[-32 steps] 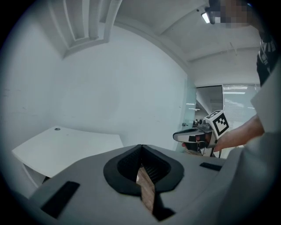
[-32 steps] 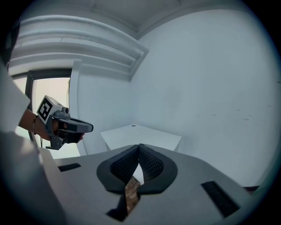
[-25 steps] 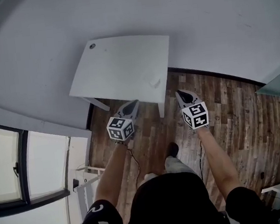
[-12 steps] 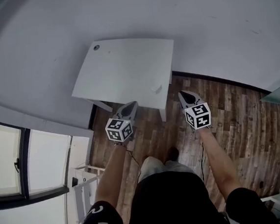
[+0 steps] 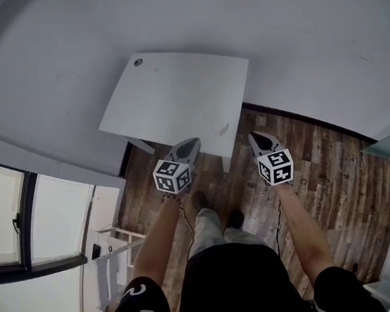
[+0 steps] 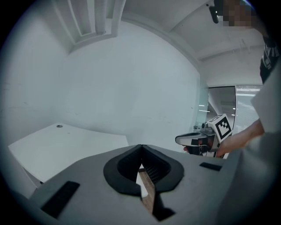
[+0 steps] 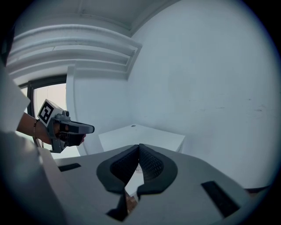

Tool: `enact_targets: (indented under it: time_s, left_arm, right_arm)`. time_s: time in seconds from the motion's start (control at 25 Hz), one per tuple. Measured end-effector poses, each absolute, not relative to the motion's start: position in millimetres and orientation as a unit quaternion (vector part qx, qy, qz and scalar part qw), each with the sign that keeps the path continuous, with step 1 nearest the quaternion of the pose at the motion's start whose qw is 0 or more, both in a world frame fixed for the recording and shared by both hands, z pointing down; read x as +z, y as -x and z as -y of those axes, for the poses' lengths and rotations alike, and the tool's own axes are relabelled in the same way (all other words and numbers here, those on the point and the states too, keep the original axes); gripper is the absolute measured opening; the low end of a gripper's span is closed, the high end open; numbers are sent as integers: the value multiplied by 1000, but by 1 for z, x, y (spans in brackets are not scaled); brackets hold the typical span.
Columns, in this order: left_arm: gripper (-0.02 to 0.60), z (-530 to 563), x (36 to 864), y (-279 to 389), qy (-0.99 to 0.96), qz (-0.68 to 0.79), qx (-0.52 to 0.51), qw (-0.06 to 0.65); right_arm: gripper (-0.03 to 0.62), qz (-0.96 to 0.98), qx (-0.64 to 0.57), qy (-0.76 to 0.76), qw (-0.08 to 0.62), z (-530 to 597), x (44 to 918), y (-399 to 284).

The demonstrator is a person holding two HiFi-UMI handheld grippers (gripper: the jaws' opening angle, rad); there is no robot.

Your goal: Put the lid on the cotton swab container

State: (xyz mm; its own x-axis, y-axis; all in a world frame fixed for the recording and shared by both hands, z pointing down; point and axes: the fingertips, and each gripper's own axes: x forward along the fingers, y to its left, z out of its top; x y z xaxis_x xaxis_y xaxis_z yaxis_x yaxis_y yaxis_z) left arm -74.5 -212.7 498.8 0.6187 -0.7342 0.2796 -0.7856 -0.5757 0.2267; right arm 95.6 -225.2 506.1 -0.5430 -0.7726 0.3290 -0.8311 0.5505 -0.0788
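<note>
The task proper has not begun; this is the approach. The left tongs [image 5: 188, 144] and the right tongs [image 5: 255, 138] are held out side by side, near each other, aimed a little downward. Each pair is closed tip to tip with nothing gripped: in either gripper view only floor and counter edge show through the gap behind the tips.

Just ahead of both tongs stands a white counter [image 5: 168, 93], its near right corner falling between them. On that corner, ahead of the tongs and nearer the right pair, sits a small pale thing [image 5: 218, 127]. It is probably the task's item, but it is too small to tell whether it is the container, the lid or both. Nothing else shows on the top except a round hole [image 5: 138, 62] at the far corner.

The next move, as I judge it, is to close in on that corner, open the tongs, and sort lid from container before gripping either.

The counter is set against a plain grey wall [image 5: 293, 33]. Under the tongs is dark wood-plank floor [image 5: 333, 166]. A window [image 5: 2, 218] lies off to the left of the left tongs.
</note>
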Motion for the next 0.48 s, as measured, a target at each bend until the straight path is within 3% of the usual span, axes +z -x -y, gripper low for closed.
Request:
enact_targets:
  time_s: [0.48]
  left_arm:
    - [25,237,510,86,-883,432,57,175]
  right_arm:
    - [12,873,120,-451,142,249,527,-66]
